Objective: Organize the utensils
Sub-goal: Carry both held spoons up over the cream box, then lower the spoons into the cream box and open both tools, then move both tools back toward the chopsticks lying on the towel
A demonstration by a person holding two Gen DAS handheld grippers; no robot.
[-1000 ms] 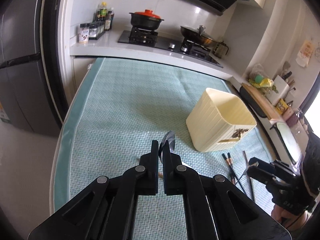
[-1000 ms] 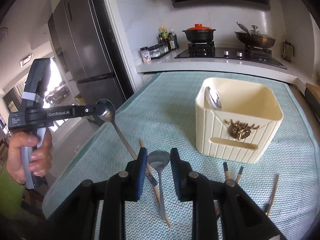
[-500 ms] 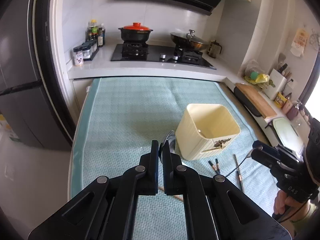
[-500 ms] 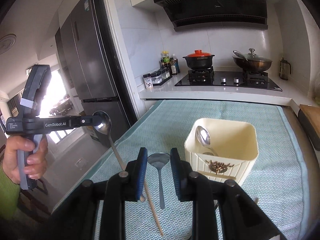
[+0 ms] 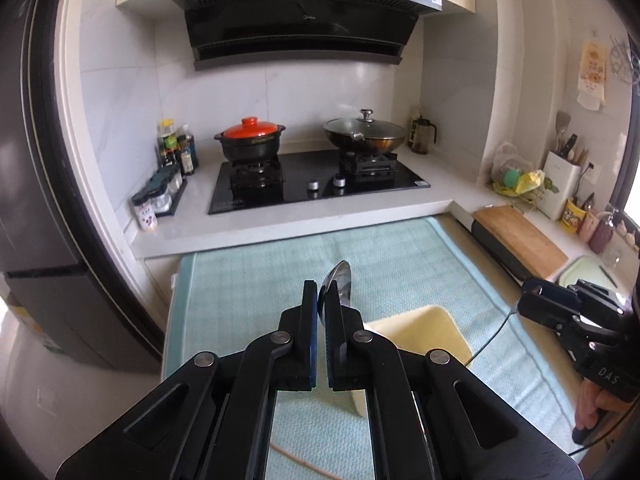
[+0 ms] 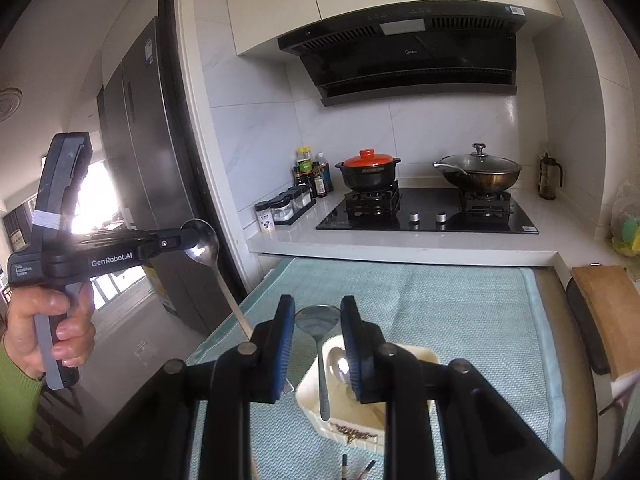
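Gripping spoons — left gripper [image 5: 321, 300] clamped, right gripper [image 6: 318, 322] wider — only right wrist shows both

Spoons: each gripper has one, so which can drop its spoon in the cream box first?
Probably the right gripper: its spoon hangs directly above the cream box. The left gripper holds its spoon off beside the mat.

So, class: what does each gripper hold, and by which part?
Left gripper: a spoon, pinched by its bowl, handle hanging down. Right gripper: a second spoon, gripped across its bowl, handle hanging over the cream holder.
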